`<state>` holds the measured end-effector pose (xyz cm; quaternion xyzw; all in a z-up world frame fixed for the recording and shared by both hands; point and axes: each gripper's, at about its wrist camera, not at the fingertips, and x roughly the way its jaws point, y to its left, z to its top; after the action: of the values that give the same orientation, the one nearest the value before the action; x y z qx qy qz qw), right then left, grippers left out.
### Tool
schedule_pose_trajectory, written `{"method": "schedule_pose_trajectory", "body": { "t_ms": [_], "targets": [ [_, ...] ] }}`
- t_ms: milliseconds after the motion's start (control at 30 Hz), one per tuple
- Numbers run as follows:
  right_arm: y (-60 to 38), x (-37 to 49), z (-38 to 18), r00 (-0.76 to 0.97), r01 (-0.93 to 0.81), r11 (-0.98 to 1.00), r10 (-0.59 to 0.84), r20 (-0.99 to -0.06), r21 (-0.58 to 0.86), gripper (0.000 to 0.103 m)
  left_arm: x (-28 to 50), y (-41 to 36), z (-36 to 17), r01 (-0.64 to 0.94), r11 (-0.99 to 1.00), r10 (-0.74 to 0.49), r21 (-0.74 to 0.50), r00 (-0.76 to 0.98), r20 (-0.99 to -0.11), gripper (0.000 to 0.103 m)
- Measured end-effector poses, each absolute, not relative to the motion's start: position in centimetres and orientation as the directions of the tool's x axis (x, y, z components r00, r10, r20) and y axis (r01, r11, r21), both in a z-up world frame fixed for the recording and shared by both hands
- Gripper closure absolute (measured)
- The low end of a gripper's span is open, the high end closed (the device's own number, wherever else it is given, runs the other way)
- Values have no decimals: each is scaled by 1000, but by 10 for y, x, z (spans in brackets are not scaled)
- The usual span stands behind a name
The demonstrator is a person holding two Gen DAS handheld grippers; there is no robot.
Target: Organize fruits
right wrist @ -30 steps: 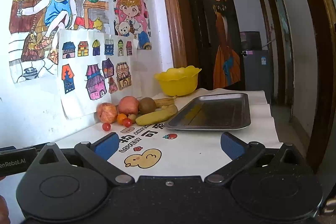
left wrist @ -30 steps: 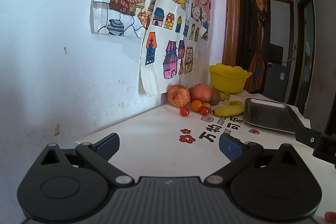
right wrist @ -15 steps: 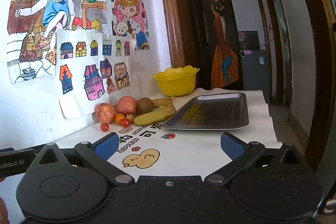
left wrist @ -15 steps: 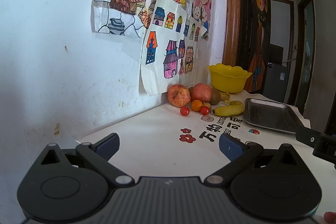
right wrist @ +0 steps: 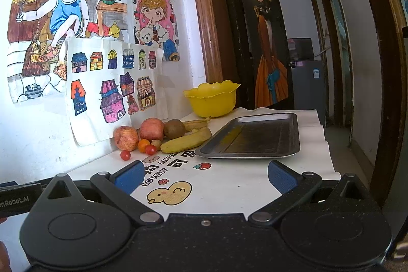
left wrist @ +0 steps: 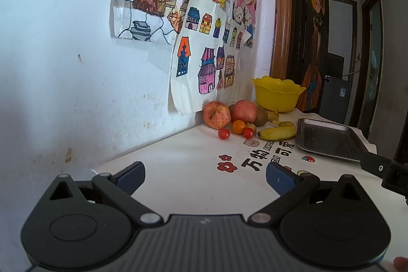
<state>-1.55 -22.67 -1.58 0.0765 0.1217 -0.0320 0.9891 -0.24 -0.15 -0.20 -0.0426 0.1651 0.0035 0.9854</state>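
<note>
Still, both my left gripper (left wrist: 205,176) and right gripper (right wrist: 204,175) hang spread, empty; the apples (right wrist: 126,137) ahead perhaps sit slightly lower than before.

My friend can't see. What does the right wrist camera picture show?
The open right gripper hovers over a white cartoon-printed tablecloth, holding nothing. Ahead, fruit sits piled by the wall: two apples, a kiwi, bananas and small tomatoes. To their right lie an empty metal tray and a yellow bowl.
</note>
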Motion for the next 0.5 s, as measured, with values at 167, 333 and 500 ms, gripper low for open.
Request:
{"method": "schedule_pose_trajectory", "body": {
  "t_ms": [167, 333, 500],
  "targets": [
    [-226, -15, -16, 968, 80, 987, -42, -246, 143, 1, -3, -2, -2, -21, 996, -7, -83, 946, -325, 0],
    [-225, -15, -16, 968, 80, 987, -42, -246, 143, 1, -3, -3, -3, -21, 996, -7, -82, 946, -325, 0],
    [-226, -16, -16, 968, 81, 987, -44, -248, 139, 1, -3, -3, -4, -21, 996, -7, -83, 945, -326, 0]
  ]
}}
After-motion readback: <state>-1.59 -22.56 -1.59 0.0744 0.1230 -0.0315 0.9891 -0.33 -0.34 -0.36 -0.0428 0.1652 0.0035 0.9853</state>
